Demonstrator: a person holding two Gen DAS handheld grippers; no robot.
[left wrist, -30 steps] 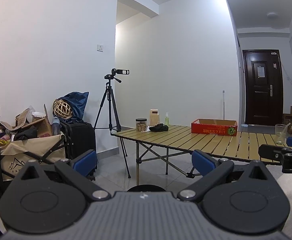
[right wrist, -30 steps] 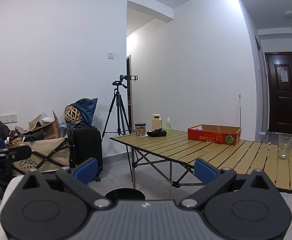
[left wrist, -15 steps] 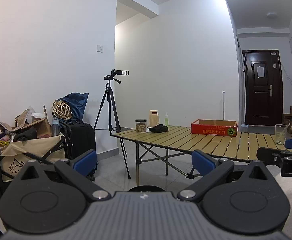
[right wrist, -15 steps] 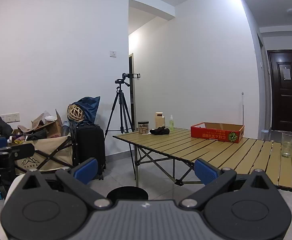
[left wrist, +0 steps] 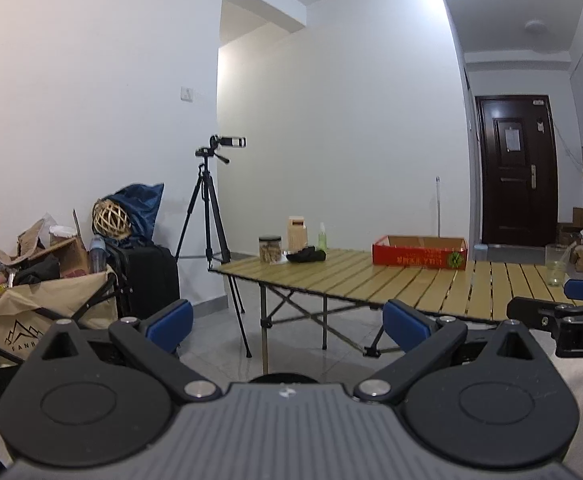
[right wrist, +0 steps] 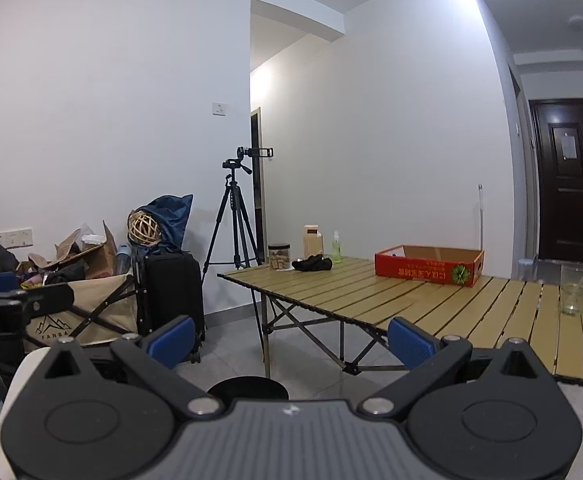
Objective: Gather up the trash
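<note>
- the left tool is standing wide open with nothing between its blue pads, pointing across the room toward the desk.
- the right tool is likewise gaping, its blue pads spread far apart and holding nothing; its tip is also showing at the right edge of the left wrist view.
- both tools are hovering in the air well short of the desk, above a grey tiled floor.
- the slatted folding desk is carrying everything that could count as trash: a red cardboard box is sitting open toward the far side, and a clear plastic cup with a straw is standing near the right end, well apart from the box.
- at the far left corner of the desk a lidded jar, a tan carton, a small green bottle and a dark crumpled item are clustering close together.
- a camera tripod is standing just behind that corner, against the white wall.
- to the left, a black suitcase is standing beside a beige folding wagon that is overflowing with cardboard and clutter; a woven ball is resting on top of the suitcase.
- a dark door is showing closed at the far right.
</note>
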